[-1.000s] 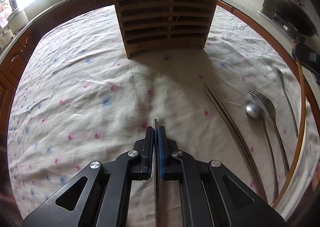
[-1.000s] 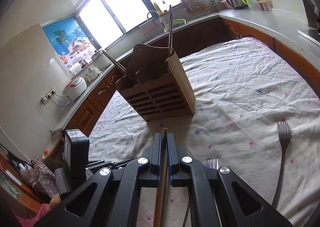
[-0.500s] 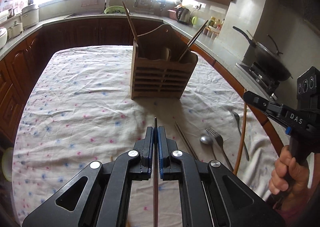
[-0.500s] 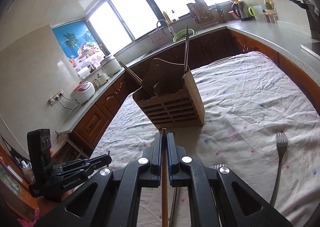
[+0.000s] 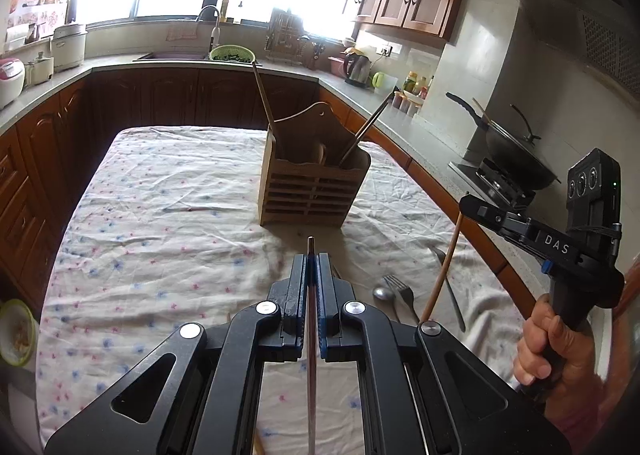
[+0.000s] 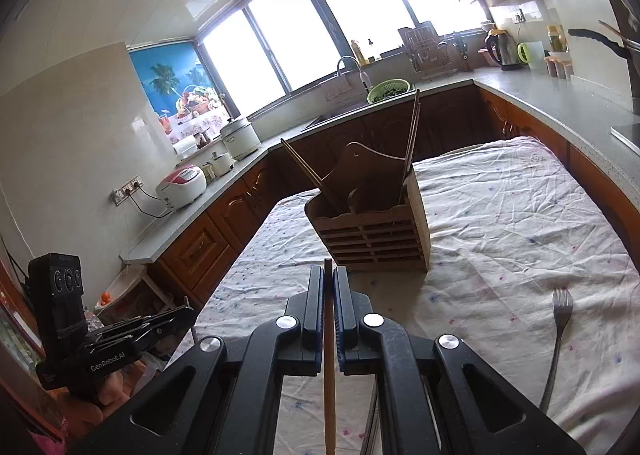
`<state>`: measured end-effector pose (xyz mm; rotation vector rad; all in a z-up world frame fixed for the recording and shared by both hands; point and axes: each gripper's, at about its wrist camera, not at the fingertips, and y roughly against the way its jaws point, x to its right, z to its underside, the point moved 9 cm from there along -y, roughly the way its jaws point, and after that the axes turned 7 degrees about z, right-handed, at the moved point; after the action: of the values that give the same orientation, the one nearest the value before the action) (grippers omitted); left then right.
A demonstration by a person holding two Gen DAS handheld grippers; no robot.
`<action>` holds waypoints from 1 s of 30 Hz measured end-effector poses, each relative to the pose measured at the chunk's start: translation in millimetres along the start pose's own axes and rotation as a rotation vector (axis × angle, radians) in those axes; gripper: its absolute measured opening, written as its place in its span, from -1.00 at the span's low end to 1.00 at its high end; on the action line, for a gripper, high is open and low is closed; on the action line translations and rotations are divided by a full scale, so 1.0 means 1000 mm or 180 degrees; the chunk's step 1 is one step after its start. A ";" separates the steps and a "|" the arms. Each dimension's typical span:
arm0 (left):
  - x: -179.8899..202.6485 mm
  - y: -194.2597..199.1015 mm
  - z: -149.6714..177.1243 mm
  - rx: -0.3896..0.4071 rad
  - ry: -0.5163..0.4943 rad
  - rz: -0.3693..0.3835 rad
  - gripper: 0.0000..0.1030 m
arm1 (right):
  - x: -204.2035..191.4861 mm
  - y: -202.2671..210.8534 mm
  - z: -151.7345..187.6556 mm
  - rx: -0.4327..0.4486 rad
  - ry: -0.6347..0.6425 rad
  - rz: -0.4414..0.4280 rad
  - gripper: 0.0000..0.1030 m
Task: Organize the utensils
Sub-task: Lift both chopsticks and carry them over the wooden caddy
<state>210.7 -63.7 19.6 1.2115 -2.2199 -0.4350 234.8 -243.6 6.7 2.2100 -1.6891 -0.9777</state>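
While it looks thin, stiff and slick, the metal chopstick (image 5: pixel 311 335) at lower centre of the left wrist view sits pinched near its tip by the left gripper (image 5: pixel 311 267), below the wooden holder (image 5: pixel 314 191) at mid-frame. Over in the right wrist view, the right gripper (image 6: pixel 328 287) clamps a light wooden chopstick (image 6: pixel 329 375) likewise, lower centre.

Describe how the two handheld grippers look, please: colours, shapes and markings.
Both grippers, left and right, are black, with flat parallel fingers lined by blue pads, triangular cut-outs and silver round bolts. White lettering reads "GenRobot.AI" and "DAS". Each carries a black box with three round lenses.
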 end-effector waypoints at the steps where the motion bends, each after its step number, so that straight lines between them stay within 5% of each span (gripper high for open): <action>1: 0.000 0.003 -0.001 0.0022 0.0002 0.0003 -0.94 | -0.001 0.001 -0.001 0.0017 0.0014 0.0007 -0.91; 30: -0.007 0.031 -0.059 0.0614 0.0113 0.0002 -0.94 | -0.009 0.013 -0.036 0.0314 0.0134 0.0046 -0.91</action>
<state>229.8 -41.8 80.1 1.3058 -2.2729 -0.2005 245.1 -248.0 44.9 2.2591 -1.7680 -0.8558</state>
